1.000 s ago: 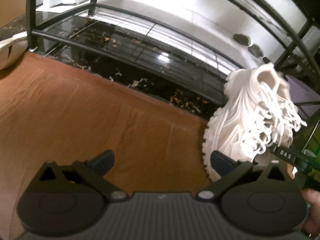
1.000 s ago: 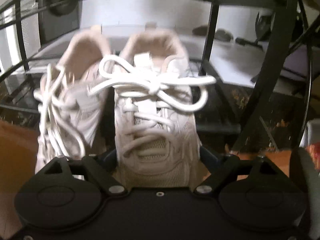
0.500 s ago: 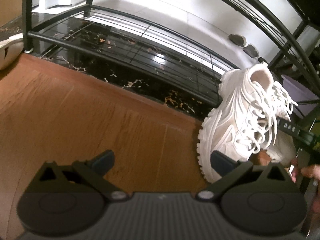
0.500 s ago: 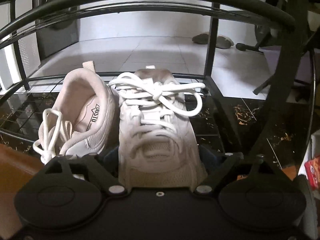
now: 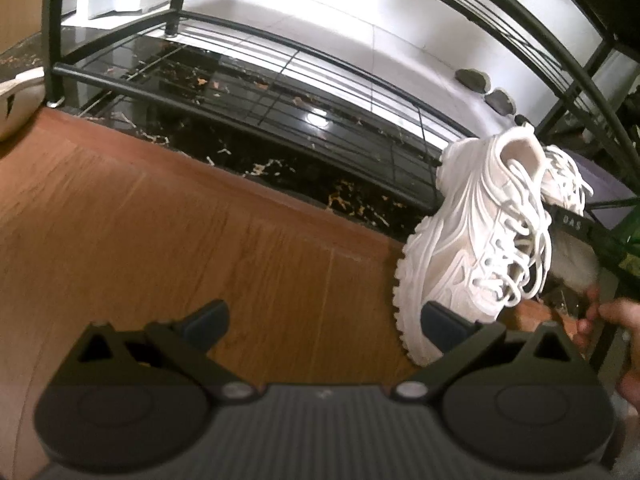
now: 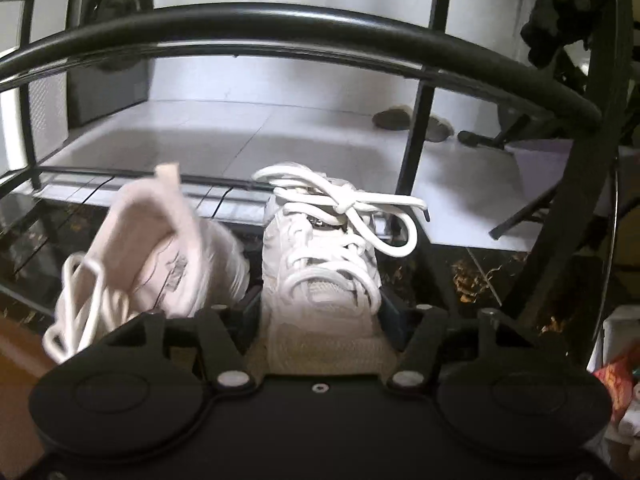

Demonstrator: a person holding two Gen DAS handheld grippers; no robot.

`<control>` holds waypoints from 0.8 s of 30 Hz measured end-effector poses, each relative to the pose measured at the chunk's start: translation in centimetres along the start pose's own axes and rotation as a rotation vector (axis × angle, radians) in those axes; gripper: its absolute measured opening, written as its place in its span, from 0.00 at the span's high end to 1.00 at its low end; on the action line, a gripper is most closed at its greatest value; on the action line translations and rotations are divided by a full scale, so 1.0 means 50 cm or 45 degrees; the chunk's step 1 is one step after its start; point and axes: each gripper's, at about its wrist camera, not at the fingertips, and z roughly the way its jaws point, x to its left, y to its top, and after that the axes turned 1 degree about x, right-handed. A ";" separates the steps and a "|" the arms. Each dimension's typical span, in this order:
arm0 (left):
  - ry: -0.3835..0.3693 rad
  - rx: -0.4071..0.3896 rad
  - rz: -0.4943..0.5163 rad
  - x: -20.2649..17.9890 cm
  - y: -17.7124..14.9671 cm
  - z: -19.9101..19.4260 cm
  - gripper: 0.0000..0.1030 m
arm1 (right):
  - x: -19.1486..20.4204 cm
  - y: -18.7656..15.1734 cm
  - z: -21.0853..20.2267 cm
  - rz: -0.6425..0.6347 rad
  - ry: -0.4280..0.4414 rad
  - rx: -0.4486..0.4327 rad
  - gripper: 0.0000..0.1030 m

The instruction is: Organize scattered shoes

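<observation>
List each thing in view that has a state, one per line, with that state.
Right hand-held gripper: jaws have just been closing, now pressed on the laced sneaker's toe.
Left hand-held gripper: open, nothing between its jaws.
Laced sneaker: laces tied in a bow, toe toward the camera.
Second sneaker: tipped over beside it, laces hanging loose.
Shoe rack: lowest shelf mostly bare.

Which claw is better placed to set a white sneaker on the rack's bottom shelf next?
Right. The right claw has just closed on a white sneaker facing the black rack; the left claw hangs open over wood floor.
</observation>
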 end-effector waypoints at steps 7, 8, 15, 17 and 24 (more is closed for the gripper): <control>-0.034 -0.008 0.029 -0.008 -0.004 0.002 0.01 | -0.001 0.008 0.056 -0.041 -0.104 -0.143 0.42; -0.037 -0.007 0.030 -0.009 -0.004 0.003 0.01 | -0.004 0.012 0.074 -0.031 -0.122 -0.149 0.42; -0.044 0.007 0.053 -0.011 -0.004 0.016 0.01 | -0.007 0.012 0.172 -0.083 -0.188 -0.098 0.28; -0.046 0.019 0.032 -0.006 -0.002 0.020 0.01 | -0.006 0.007 0.172 -0.079 -0.159 -0.033 0.15; -0.067 -0.002 -0.021 0.002 0.010 0.009 0.01 | -0.044 -0.008 0.021 0.118 -0.018 -0.078 0.11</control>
